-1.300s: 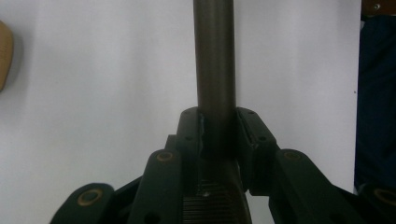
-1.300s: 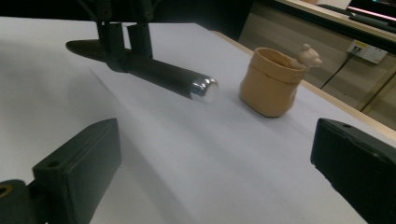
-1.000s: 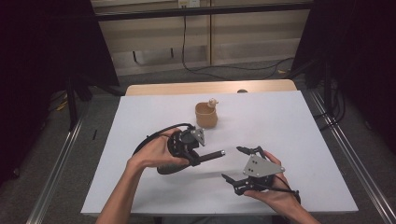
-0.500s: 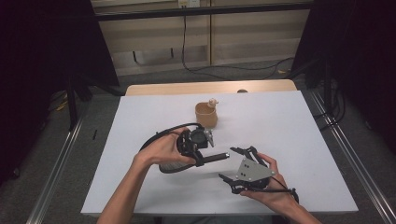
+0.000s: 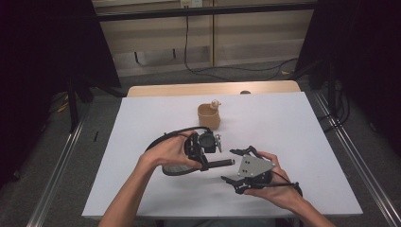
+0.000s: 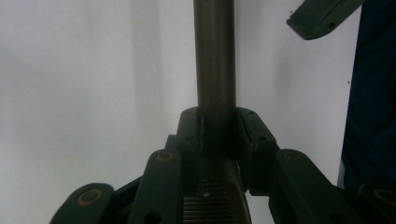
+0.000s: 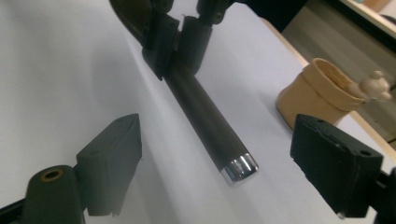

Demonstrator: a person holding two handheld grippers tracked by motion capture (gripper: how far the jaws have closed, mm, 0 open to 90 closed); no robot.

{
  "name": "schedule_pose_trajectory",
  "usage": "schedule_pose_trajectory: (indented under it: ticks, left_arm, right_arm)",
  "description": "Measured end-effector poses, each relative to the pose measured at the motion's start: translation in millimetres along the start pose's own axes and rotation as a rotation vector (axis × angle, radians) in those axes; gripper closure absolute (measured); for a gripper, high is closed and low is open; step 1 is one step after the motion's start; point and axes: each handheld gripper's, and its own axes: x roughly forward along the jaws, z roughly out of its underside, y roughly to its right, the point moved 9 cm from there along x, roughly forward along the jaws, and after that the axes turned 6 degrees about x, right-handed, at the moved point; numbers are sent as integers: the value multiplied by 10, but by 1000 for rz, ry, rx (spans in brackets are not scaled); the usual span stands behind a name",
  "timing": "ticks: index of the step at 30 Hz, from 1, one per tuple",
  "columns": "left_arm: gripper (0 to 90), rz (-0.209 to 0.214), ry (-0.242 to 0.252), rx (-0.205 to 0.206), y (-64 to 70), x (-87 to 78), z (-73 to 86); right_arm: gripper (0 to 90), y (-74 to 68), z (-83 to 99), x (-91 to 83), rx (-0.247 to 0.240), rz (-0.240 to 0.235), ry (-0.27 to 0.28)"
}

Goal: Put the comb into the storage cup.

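The left tool (image 5: 208,164) is clamped on the base of a dark handle (image 5: 221,163), which hangs just above the desk (image 5: 293,123) a little toward the near edge from the middle. The handle's long axis runs roughly along that edge, and its silver-capped end (image 7: 239,169) points toward the right edge, straight at the right tool (image 5: 234,165). The right tool's jaws stand wide apart on either side of that tip without touching it, and a tan cup (image 5: 208,117) stands near the far edge.
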Motion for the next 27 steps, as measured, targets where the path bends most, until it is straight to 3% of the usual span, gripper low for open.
schedule_pose_trajectory:
  ticks: [4,13,21,27]
  left_arm:
    - [724,7,-23,-9,2,8,-18]
    - [725,25,-50,-15,-33,27,-45]
    - [725,24,-65,-18,-63,31,-89]
    - [725,25,-73,-15,-57,31,-121]
  right_arm:
    - [202,-2,11,49,3,-38,-41]
    - [274,8,27,146,-37,-55,-113]
    - [331,-26,47,222,-85,-52,-146]
    - [440,-35,22,238,-121,-40,-150]
